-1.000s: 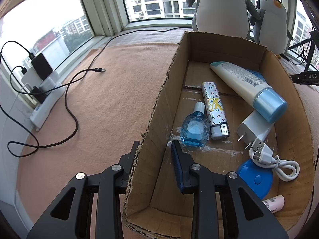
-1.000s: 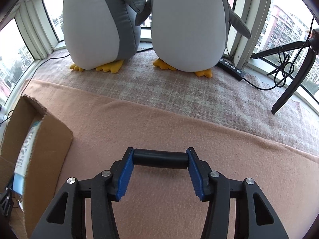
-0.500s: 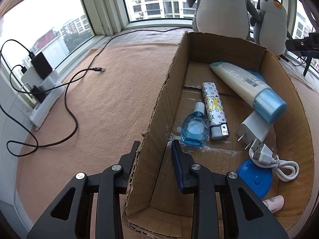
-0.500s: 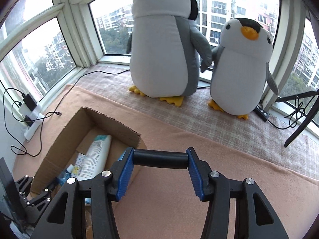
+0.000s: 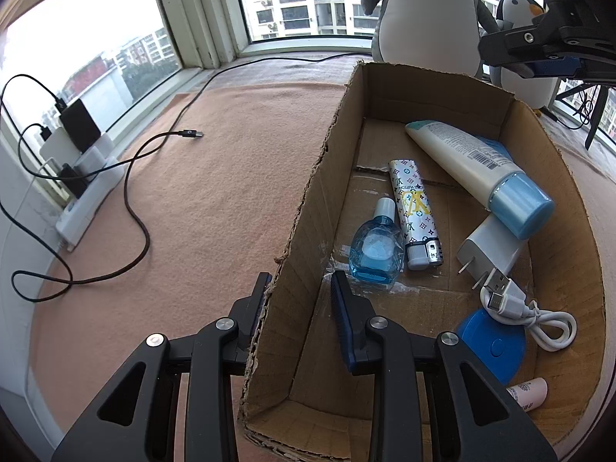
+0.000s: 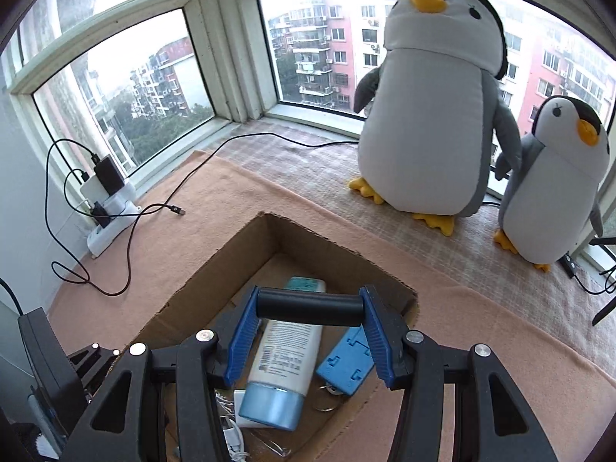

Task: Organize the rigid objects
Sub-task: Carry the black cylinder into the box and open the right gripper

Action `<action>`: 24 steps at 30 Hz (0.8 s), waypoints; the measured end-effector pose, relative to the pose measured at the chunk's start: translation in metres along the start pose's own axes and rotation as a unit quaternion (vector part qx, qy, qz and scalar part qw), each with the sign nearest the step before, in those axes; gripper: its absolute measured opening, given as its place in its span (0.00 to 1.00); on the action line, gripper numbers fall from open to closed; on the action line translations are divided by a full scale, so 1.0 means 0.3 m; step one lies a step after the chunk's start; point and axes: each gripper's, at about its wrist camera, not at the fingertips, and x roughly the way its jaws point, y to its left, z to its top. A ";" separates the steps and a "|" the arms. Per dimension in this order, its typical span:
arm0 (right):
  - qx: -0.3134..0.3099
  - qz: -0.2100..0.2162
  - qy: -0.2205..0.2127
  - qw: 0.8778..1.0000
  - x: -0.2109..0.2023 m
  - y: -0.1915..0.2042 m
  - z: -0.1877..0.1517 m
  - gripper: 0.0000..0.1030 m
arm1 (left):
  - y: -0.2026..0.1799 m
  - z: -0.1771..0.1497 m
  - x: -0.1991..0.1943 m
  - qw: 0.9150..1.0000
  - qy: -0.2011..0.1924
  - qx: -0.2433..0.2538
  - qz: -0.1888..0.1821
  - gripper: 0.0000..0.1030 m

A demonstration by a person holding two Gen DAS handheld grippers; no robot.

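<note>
An open cardboard box (image 5: pixel 308 200) lies on the peach cloth. Inside it are a white tube with a blue cap (image 5: pixel 473 165), a patterned lighter (image 5: pixel 414 211), a small blue bottle (image 5: pixel 377 248), a white charger plug (image 5: pixel 491 246), a white USB cable (image 5: pixel 519 308), a blue disc (image 5: pixel 491 346) and a blue key fob (image 6: pixel 348 365). My left gripper (image 5: pixel 300 288) stands open astride the box's left wall, one finger outside and one inside. My right gripper (image 6: pixel 310 312) is shut on a black cylinder (image 6: pixel 310 308), held crosswise in the air above the box's far end (image 6: pixel 215 265).
Two plush penguins (image 6: pixel 427 115) stand on the checked cloth beyond the box. At the left, a white power strip with chargers (image 5: pixel 84 188) sits by the window, and a black cable (image 5: pixel 142 208) trails across the peach cloth. A tripod leg (image 6: pixel 604 308) shows at the right.
My right gripper has carried the black cylinder up and to the left, from near the penguins' feet to above the box. The left gripper and the box contents have not moved.
</note>
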 end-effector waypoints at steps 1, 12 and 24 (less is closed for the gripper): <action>-0.004 0.002 0.002 1.000 0.011 0.016 0.001 0.47 | -0.002 -0.001 0.000 1.000 0.000 0.000 0.000 0.27; -0.020 0.019 0.017 0.999 0.075 0.094 -0.006 0.47 | -0.007 -0.003 0.001 1.000 0.000 -0.002 -0.002 0.27; -0.028 0.017 0.014 0.999 0.075 0.111 0.002 0.57 | -0.008 -0.003 0.000 1.000 0.000 -0.003 -0.002 0.27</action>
